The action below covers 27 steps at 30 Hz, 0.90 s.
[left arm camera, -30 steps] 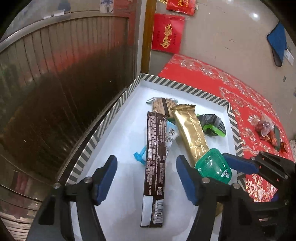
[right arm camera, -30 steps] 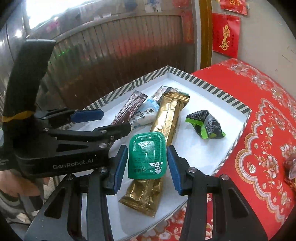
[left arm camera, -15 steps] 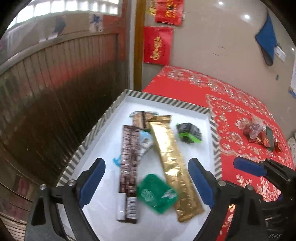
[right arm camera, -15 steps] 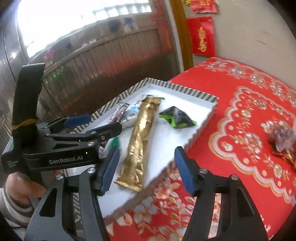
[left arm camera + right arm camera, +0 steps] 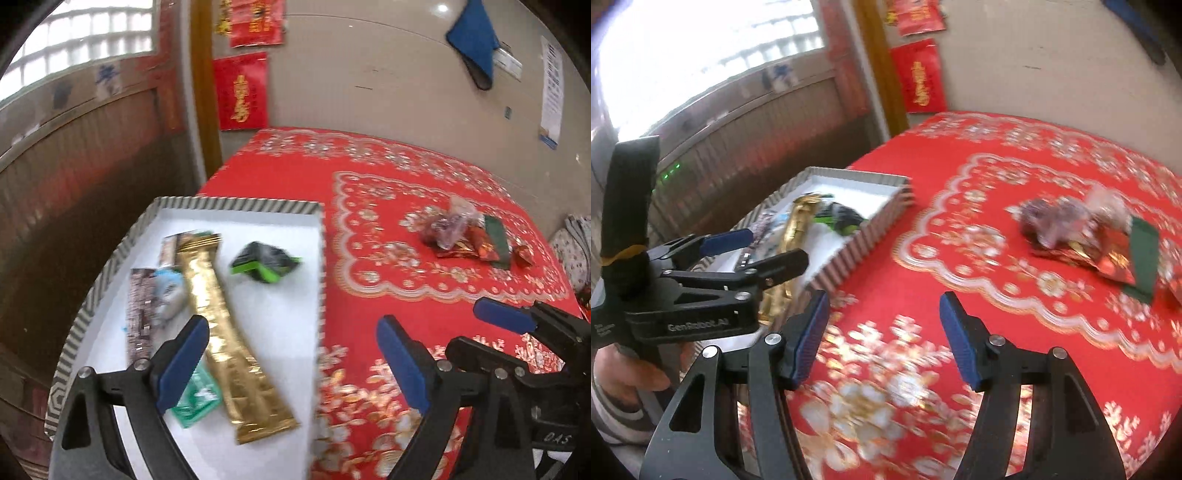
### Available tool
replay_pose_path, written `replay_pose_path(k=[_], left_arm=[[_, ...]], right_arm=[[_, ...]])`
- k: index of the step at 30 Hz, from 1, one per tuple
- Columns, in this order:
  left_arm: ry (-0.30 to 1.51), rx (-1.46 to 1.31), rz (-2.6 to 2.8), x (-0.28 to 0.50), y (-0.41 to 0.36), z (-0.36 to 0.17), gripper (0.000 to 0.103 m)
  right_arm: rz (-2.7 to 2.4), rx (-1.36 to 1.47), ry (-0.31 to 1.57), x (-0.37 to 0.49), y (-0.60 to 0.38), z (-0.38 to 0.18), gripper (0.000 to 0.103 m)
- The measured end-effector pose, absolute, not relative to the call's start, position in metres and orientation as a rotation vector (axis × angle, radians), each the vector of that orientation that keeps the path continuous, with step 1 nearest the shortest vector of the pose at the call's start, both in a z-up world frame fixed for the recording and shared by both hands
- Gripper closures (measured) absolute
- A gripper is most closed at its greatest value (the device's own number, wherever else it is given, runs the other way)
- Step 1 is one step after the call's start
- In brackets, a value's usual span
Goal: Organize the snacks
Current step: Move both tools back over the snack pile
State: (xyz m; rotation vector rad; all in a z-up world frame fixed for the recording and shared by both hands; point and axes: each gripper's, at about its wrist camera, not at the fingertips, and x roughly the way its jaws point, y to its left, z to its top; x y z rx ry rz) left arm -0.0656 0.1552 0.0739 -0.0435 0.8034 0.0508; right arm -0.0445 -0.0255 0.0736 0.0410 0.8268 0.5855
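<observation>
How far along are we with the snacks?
Done: the tray holds a gold pouch, a green cup, a black-green pack and some bars. In hand: nothing; the left gripper and the right gripper are open. Left: the snack pile on the cloth.

Beige wall (image 5: 369,74), red hangings (image 5: 242,90), bright window (image 5: 701,44), wood panelling (image 5: 74,155), red patterned tablecloth (image 5: 424,288)

A bench under a red floral cloth (image 5: 424,295) carries a striped-rimmed white tray (image 5: 236,205) at its left edge; well to the right of the tray lies a small heap of wrapped snacks (image 5: 469,236), seemingly candy, too blurred to sort
</observation>
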Motion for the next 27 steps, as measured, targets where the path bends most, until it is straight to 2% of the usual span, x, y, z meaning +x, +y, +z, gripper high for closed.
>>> replay_pose_path(k=[17,27], left_arm=[[0.847,0.008,-0.084,-0.032,0.064,0.073,0.010],[0.904,0.032,-0.102,0.022,0.035,0.072,0.010]], right_arm=[[0.361,0.070,0.871,-0.035,-0.137,0.059,0.040],[0.321,0.043,0.908,-0.010,-0.169,0.056,0.040]])
